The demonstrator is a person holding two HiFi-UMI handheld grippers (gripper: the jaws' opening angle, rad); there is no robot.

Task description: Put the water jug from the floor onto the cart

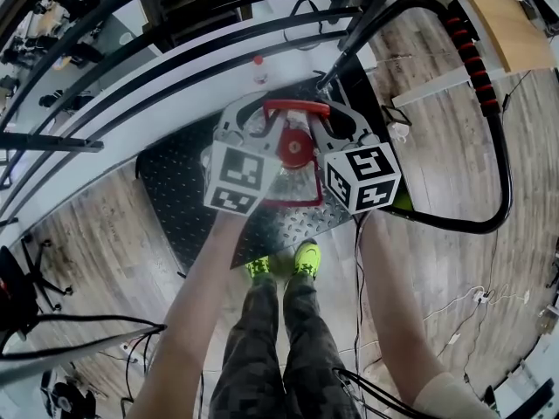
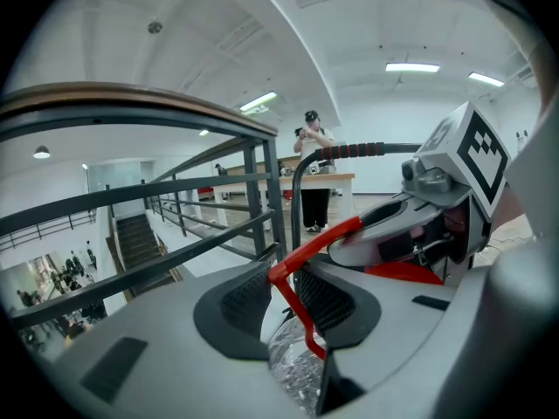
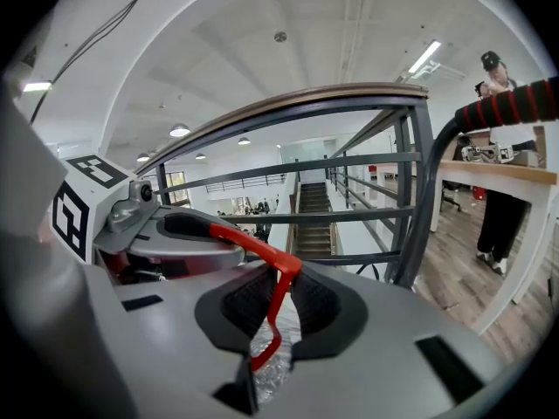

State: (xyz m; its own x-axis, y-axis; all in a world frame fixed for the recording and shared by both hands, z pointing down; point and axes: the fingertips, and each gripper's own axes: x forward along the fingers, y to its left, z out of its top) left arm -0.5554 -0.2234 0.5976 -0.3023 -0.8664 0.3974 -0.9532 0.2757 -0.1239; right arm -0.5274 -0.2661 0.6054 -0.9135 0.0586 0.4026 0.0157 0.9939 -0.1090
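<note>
My left tongs [image 2: 284,299] and my right tongs [image 3: 278,308] both pinch the red handle [image 1: 297,106] of the water jug [image 1: 295,177]. The jug is over the middle of the cart [image 1: 175,182]. The cart's push bar [image 1: 500,129] is off to its right.

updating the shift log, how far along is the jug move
Done: the water jug is off the wood floor, with left gripper and right gripper shut on its red handle. In hand: it is over the cart deck. Left: set down, release; deck contact isn't visible.
</note>
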